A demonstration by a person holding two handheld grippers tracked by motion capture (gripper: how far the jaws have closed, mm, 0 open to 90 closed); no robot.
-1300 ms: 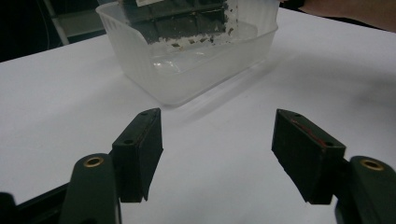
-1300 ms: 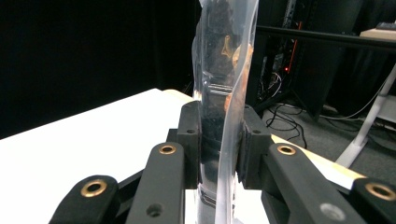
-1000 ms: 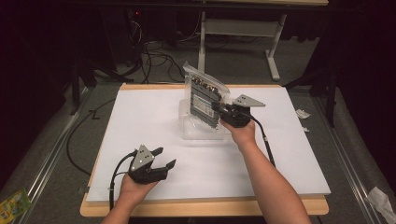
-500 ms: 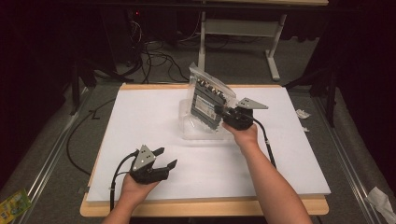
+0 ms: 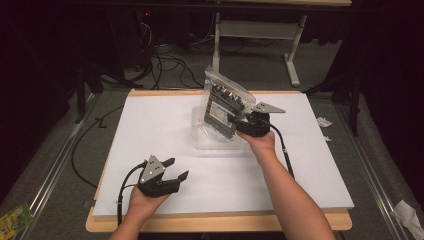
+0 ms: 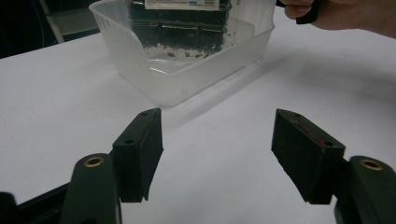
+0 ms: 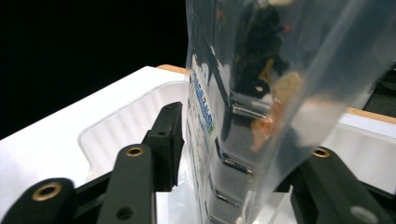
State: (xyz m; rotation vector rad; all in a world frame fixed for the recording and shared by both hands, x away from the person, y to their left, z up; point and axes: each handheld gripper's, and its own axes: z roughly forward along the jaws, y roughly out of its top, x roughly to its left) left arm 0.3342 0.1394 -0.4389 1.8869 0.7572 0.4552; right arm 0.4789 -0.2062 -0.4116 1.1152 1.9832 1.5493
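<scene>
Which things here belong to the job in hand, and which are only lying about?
Belong to the job:
- clear bag with dark parts inside, standing in the tub
- clear plastic tub
- right claw, jaws just opening around the bag
- left claw, open, waiting

Lying about:
- green packet on the floor
- paper scraps beside the table
- cables behind

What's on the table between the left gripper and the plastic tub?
Nothing: in the left gripper view, bare white table runs from the open left gripper to the clear tub with the bag in it.
</scene>
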